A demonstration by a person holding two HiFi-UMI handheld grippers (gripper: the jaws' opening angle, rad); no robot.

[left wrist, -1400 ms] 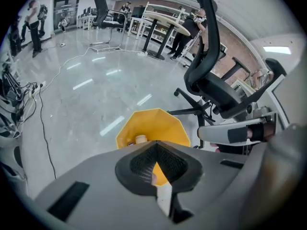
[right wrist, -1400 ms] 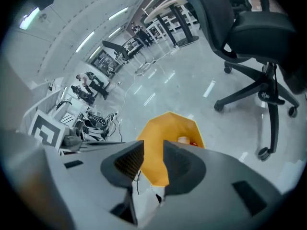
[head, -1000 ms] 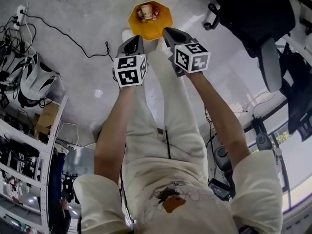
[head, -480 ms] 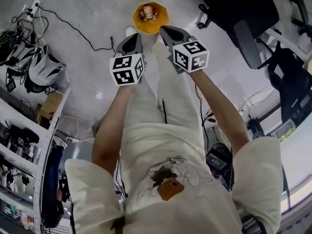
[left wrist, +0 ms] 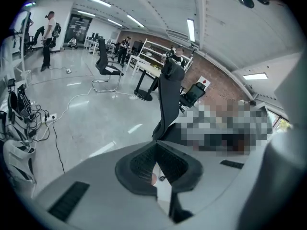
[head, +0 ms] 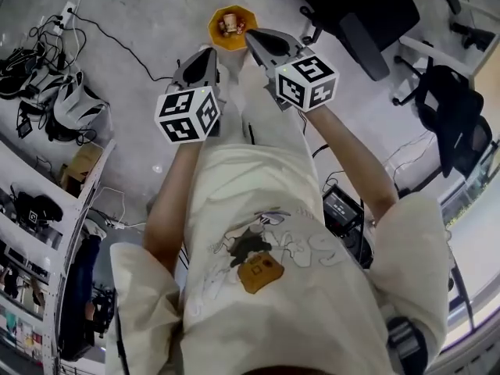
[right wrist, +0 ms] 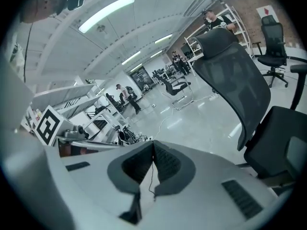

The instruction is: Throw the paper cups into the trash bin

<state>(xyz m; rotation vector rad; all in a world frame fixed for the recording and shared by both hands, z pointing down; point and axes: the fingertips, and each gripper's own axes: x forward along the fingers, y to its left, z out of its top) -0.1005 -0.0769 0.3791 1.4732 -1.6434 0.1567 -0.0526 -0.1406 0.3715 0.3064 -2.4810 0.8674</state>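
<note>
Two hand-held grippers point toward the orange octagonal plastic trash bin (head: 212, 31), which stands on the grey polished floor (head: 141, 22) in front of the person. The left hand-held gripper (head: 206, 52) ends near the bin's lower left edge. It is clenched on nothing: in the left gripper view its dark ribbed pads (left wrist: 140, 165) meet along one line, with only floor and a chair beyond them. The right hand-held gripper (head: 251, 34) ends just beside the bin's lower right edge. It is likewise clenched and empty, its pads (right wrist: 136, 167) pressed together in the right gripper view. The crumpled paper cups (head: 230, 23), brownish with bits of red and white, lie inside the bin; they are too small to count. A black mesh-backed office chair (head: 351, 6) stands well to the right of the bin. White helmets (head: 69, 104) and a tangle of black cables (head: 31, 49) lie well to the left of the bin.
</note>
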